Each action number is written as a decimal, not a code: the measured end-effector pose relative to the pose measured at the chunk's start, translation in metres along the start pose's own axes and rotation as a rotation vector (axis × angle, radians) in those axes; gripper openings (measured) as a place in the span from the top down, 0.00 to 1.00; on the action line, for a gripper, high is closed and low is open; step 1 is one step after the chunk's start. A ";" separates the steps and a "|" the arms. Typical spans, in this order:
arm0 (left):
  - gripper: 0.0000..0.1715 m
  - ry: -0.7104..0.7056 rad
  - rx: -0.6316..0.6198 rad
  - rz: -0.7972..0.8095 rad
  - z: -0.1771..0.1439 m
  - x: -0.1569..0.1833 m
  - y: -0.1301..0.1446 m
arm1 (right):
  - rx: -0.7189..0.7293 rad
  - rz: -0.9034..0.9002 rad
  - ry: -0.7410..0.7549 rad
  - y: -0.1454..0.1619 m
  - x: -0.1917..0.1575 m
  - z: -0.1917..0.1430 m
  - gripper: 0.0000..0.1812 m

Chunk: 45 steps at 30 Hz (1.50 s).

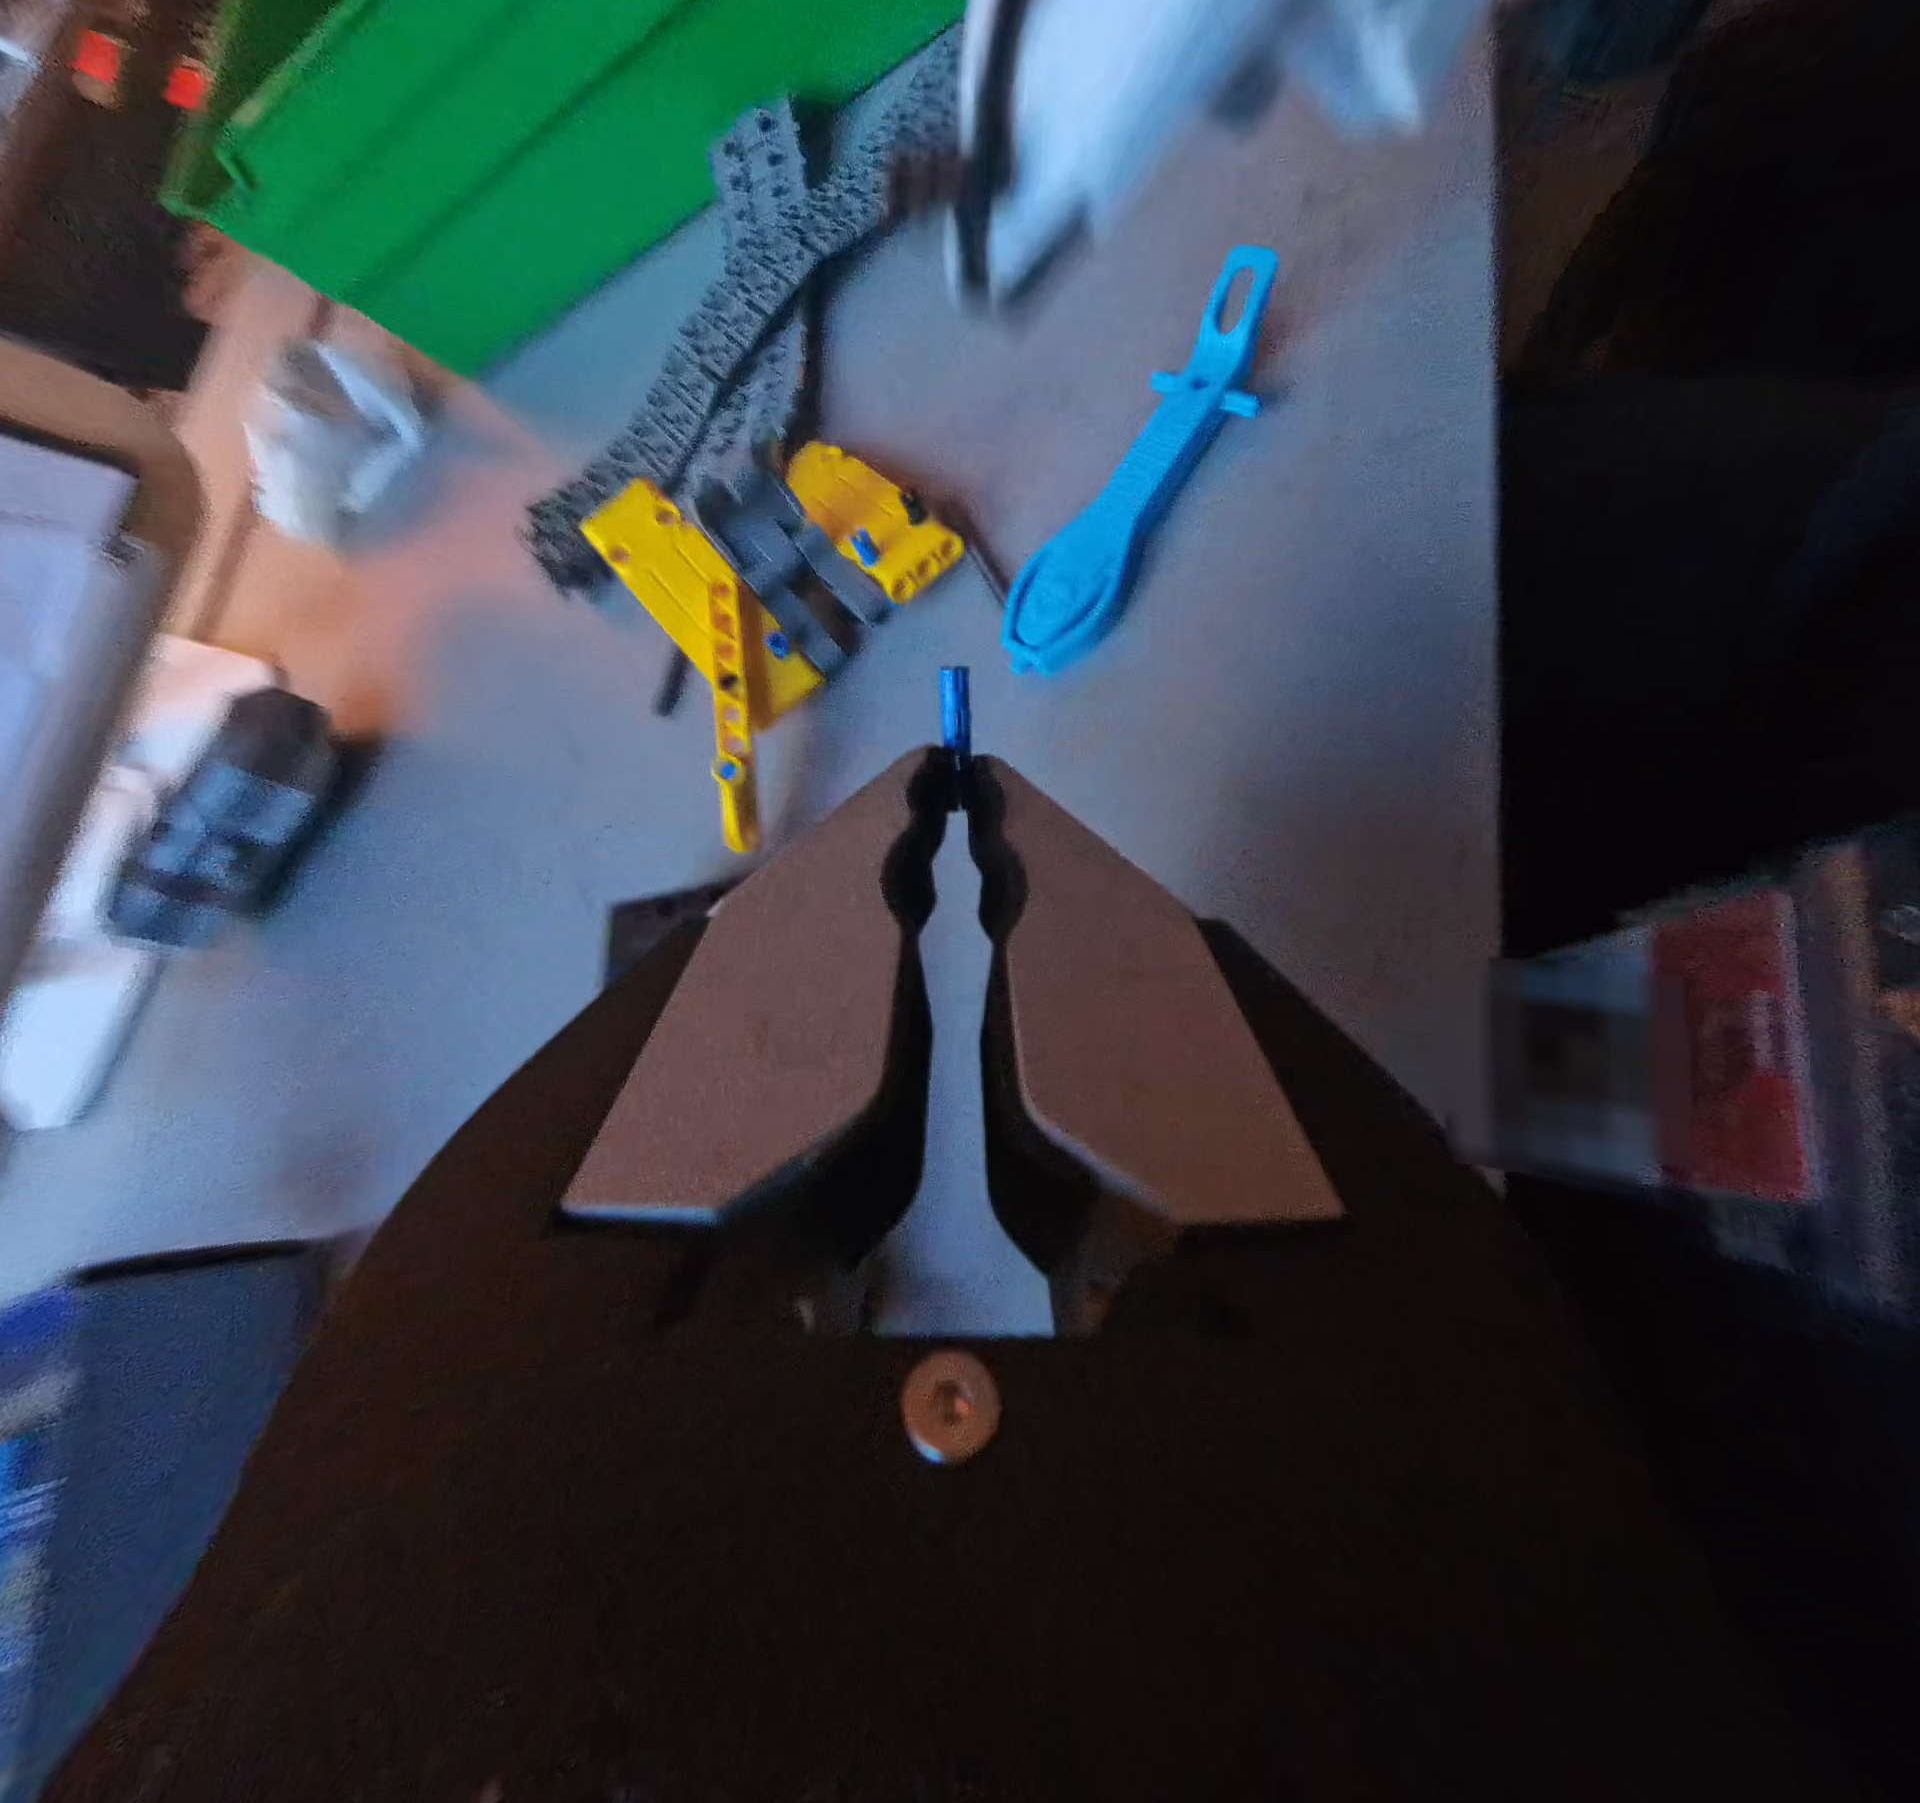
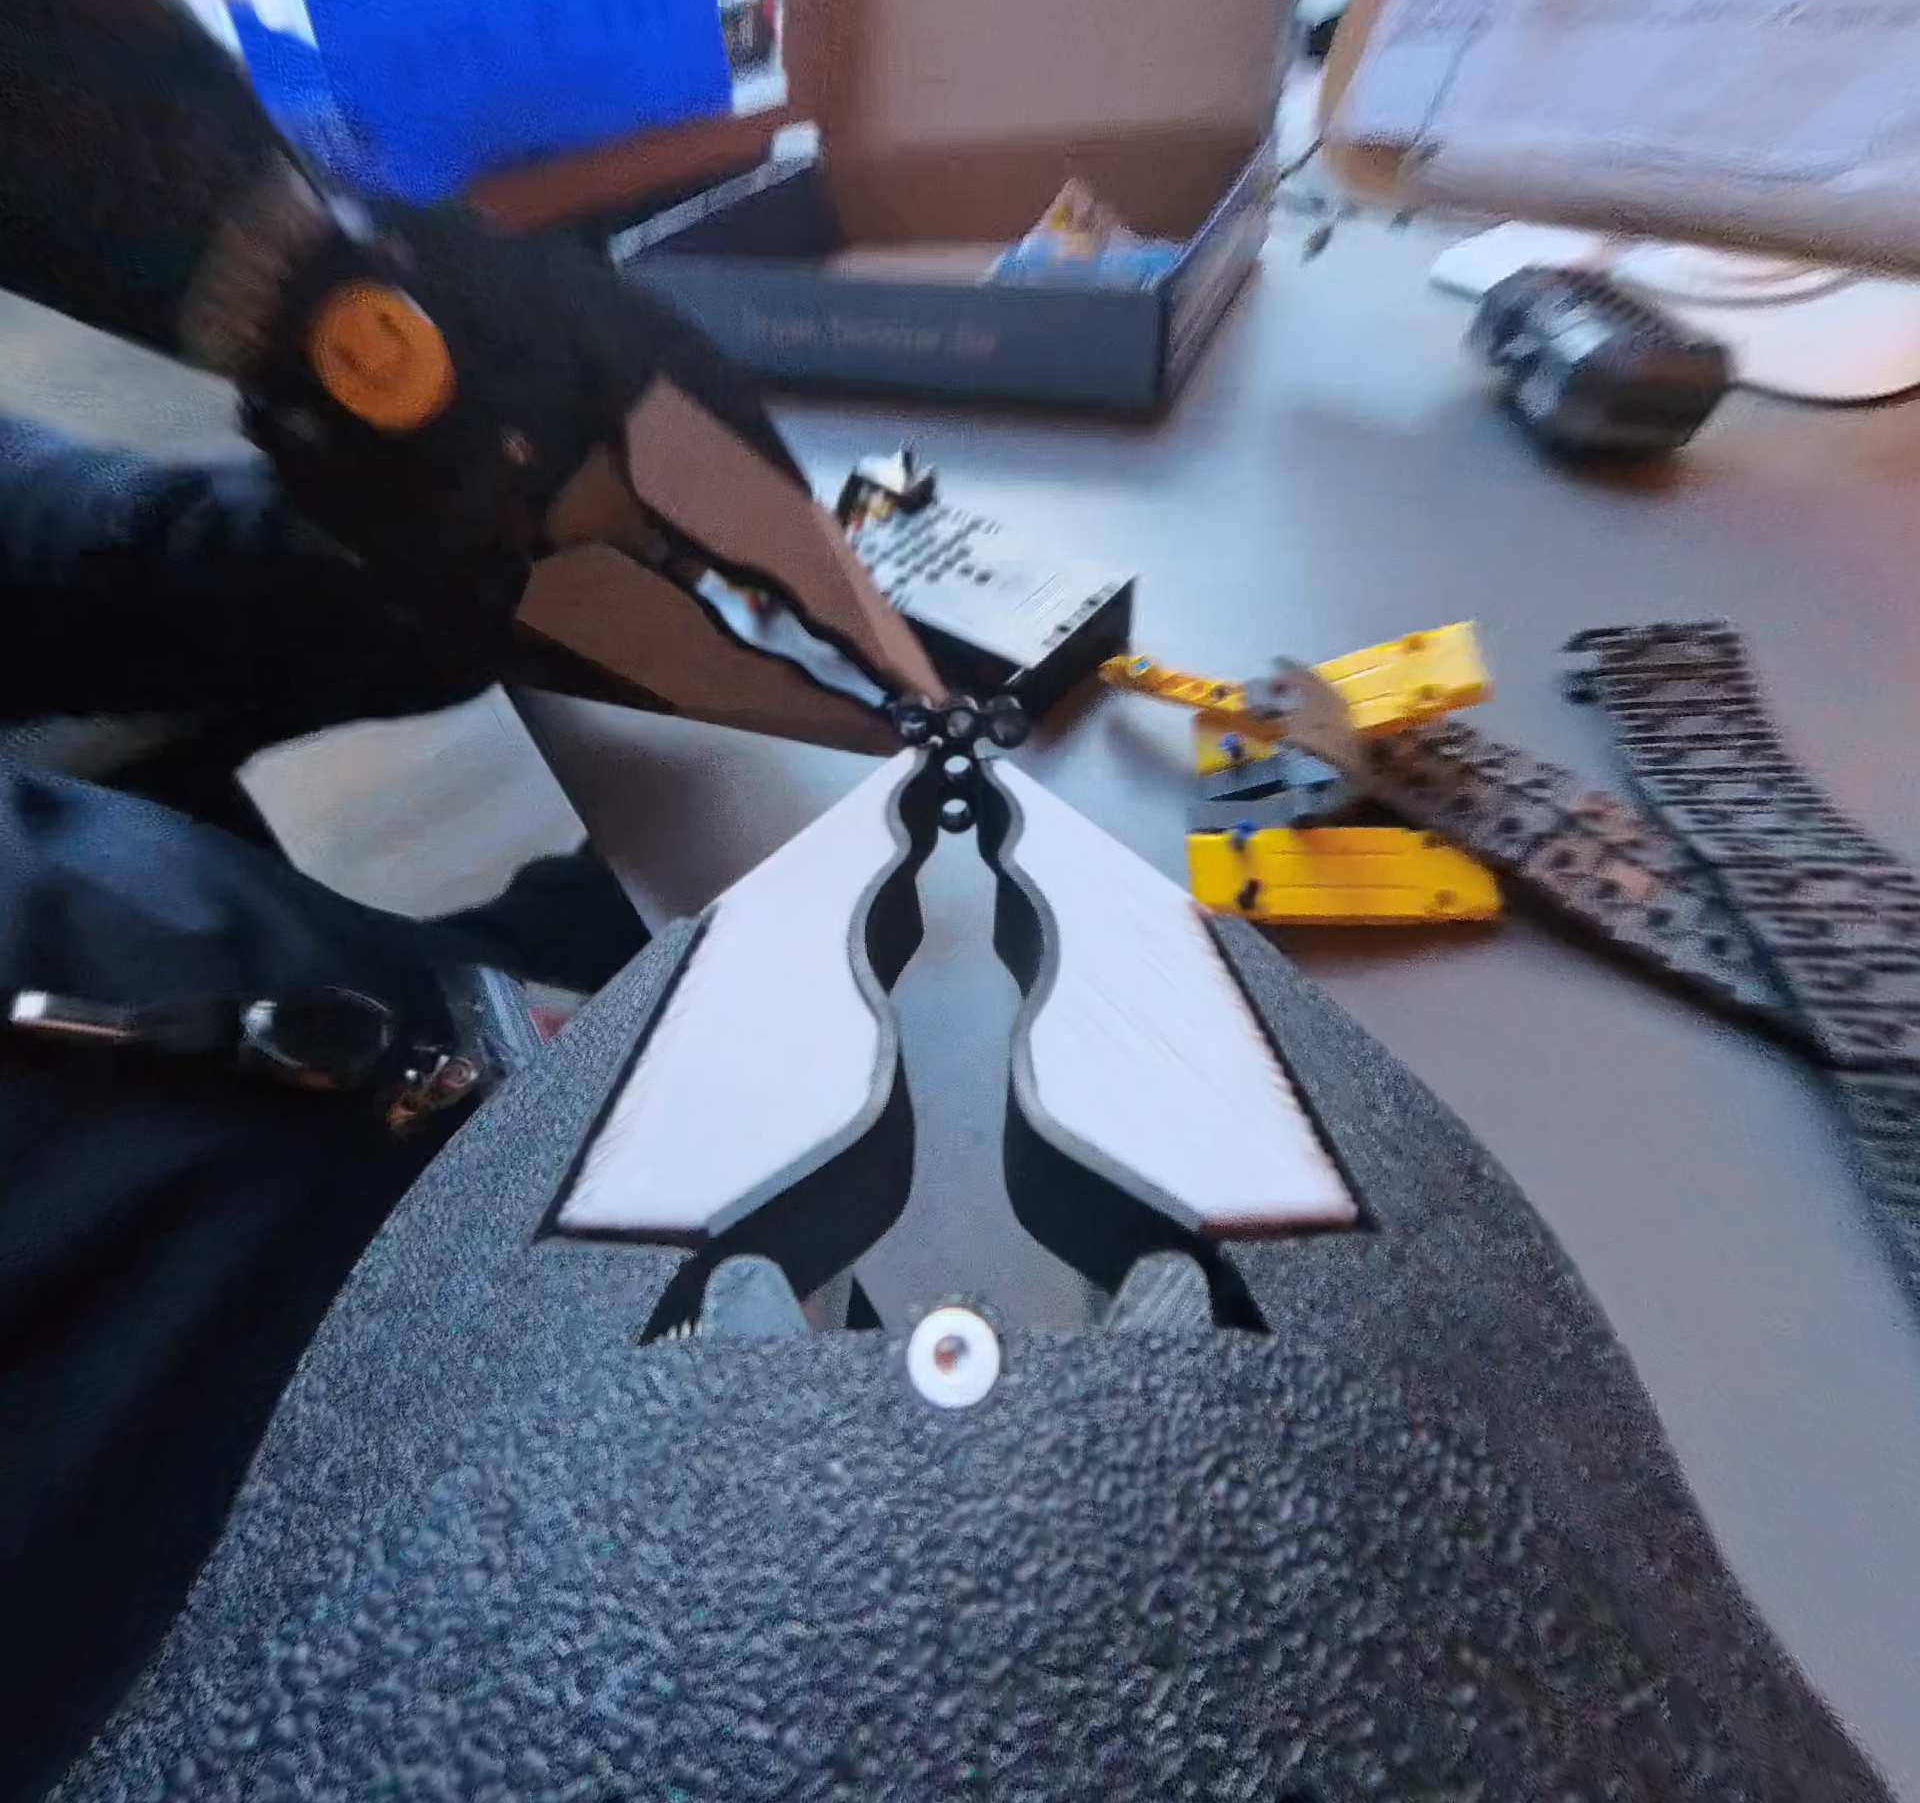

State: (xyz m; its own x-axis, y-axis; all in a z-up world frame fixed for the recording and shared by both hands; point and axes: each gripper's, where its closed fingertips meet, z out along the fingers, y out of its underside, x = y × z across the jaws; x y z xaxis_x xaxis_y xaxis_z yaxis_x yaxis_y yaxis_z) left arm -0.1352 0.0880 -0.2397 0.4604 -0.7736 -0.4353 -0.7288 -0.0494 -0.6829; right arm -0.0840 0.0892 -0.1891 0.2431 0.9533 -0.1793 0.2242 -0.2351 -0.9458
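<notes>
Risk: my left tool point(image 1: 953, 766) pinches small blue pin point(image 1: 953, 706) by its end only; slip or twist in grip likely, pin drops to counter point(image 1: 1299, 610).
Risk: both tips nearly touching in right view; bump could knock black holed beam point(image 2: 958, 751) loose.
Left tool: clenched on pin, above counter, near yellow-grey brick assembly point(image 1: 769, 558) and light-blue separator tool point(image 1: 1132, 475).
Right tool point(image 2: 956, 782): clenched on beam stem.

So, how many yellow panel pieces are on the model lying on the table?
2. In the right wrist view, one yellow panel lies nearer the camera, the other yellow panel sits behind it, with grey parts between. More yellow pieces may be hidden.
</notes>
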 end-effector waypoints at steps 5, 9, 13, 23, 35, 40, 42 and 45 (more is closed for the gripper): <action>0.99 0.012 0.149 -0.129 -0.010 -0.006 -0.017 | -0.070 0.151 -0.079 0.013 0.010 -0.007 0.98; 0.99 0.023 0.185 -0.154 -0.004 -0.005 -0.028 | -0.168 0.055 -0.040 0.026 0.006 0.017 0.98; 0.98 0.067 0.091 -0.212 0.006 -0.001 -0.009 | -0.195 -0.002 0.075 0.027 0.033 0.009 0.98; 0.98 0.076 0.024 -0.190 0.021 0.009 0.003 | -0.112 -0.121 0.526 -0.038 0.152 -0.114 0.98; 0.99 0.137 0.270 -0.280 0.023 -0.004 -0.045 | -0.195 0.080 0.314 -0.048 0.186 -0.104 0.81; 0.99 0.104 0.323 -0.187 0.023 -0.003 -0.062 | -0.093 0.078 -0.166 -0.030 0.037 -0.029 0.88; 0.98 0.060 0.304 -0.157 0.024 -0.007 -0.063 | -0.095 0.098 -0.176 -0.018 0.021 -0.012 0.88; 0.99 0.024 0.319 -0.122 0.023 -0.006 -0.069 | -0.127 0.124 -0.189 -0.005 0.013 0.004 0.88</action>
State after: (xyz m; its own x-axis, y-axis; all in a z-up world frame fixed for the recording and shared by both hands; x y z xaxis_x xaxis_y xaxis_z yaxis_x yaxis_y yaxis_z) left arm -0.0758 0.1104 -0.2036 0.5198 -0.7888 -0.3281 -0.4724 0.0546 -0.8797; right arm -0.0855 0.1033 -0.1875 0.0985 0.9314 -0.3504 0.3232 -0.3630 -0.8740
